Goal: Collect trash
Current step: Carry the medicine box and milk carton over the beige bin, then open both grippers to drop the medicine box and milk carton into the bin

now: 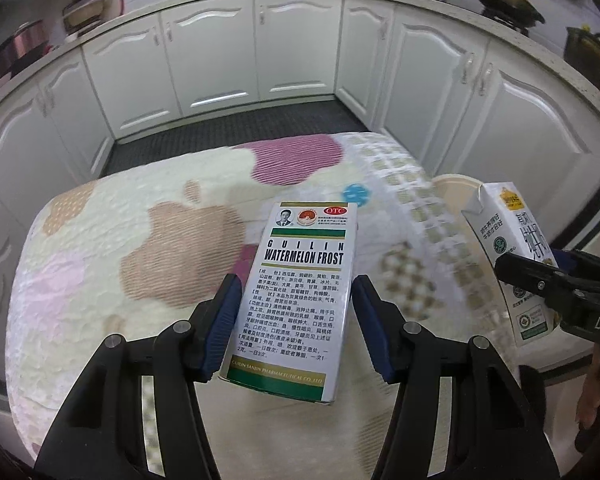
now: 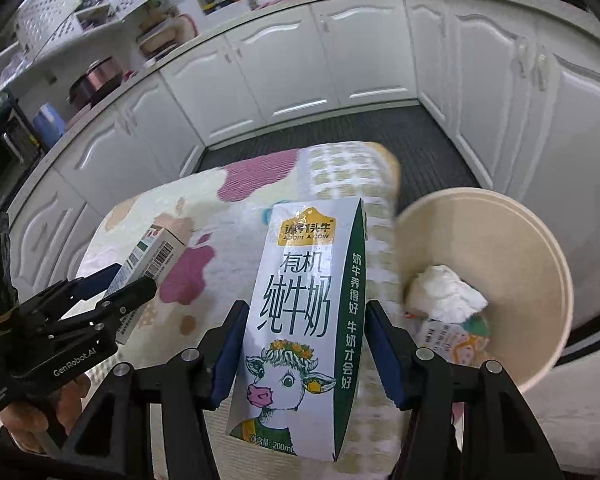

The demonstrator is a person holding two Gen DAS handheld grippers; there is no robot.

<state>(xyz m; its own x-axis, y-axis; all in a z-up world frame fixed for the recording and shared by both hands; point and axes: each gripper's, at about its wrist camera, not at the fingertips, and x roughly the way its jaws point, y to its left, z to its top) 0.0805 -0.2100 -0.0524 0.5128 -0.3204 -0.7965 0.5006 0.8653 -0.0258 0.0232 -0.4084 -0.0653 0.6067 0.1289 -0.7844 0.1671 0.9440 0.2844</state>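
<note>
My left gripper [image 1: 296, 320] is shut on a white and green medicine box [image 1: 304, 272] labelled Watermelon Frost, held upright above the patterned tablecloth [image 1: 140, 240]. My right gripper [image 2: 300, 348] is shut on a white and green milk carton [image 2: 300, 300] with a cartoon cow, also held off the table. In the right wrist view the left gripper [image 2: 136, 280] and its medicine box [image 2: 152, 252] show at the left. The left wrist view shows the right gripper [image 1: 528, 264] and its milk carton [image 1: 508, 232] at the right edge.
A round beige bin [image 2: 540, 240] stands just right of the table, with a crumpled white tissue [image 2: 444, 292] and wrappers inside. White kitchen cabinets [image 1: 220, 52] ring the room beyond a dark floor mat [image 1: 228, 132]. Pots and racks sit on the counter.
</note>
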